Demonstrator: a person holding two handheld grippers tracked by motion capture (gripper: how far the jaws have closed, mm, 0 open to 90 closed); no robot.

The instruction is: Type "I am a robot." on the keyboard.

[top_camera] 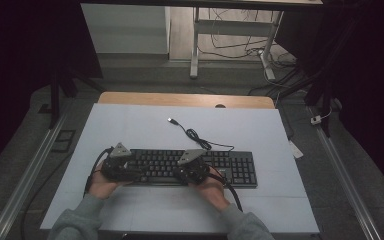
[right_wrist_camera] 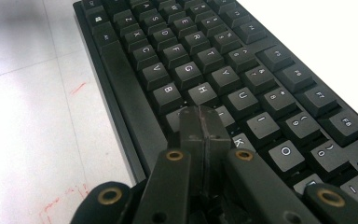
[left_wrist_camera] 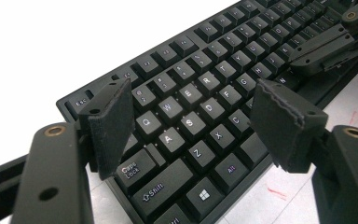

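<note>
Pressing keys on the keyboard (top_camera: 190,167) at the table's near middle, you keep the right gripper (right_wrist_camera: 204,122) clenched as one tip over J; hold the left gripper (left_wrist_camera: 200,116) released above the left-hand letters.

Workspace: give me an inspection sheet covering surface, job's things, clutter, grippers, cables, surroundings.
Surface: white mat over a wooden table; faint red marks near the keyboard.
Job's things: black keyboard, lying flat near the front edge.
Clutter: nothing seen.
Grippers: left gripper open above the letter keys at the keyboard's left end; right gripper shut, its fingers low over the keys near J, nothing between them.
Cables: keyboard's USB cable loosely coiled behind it, plug free on the mat.
Surroundings: dark room, desk frame with tangled wires beyond.
</note>
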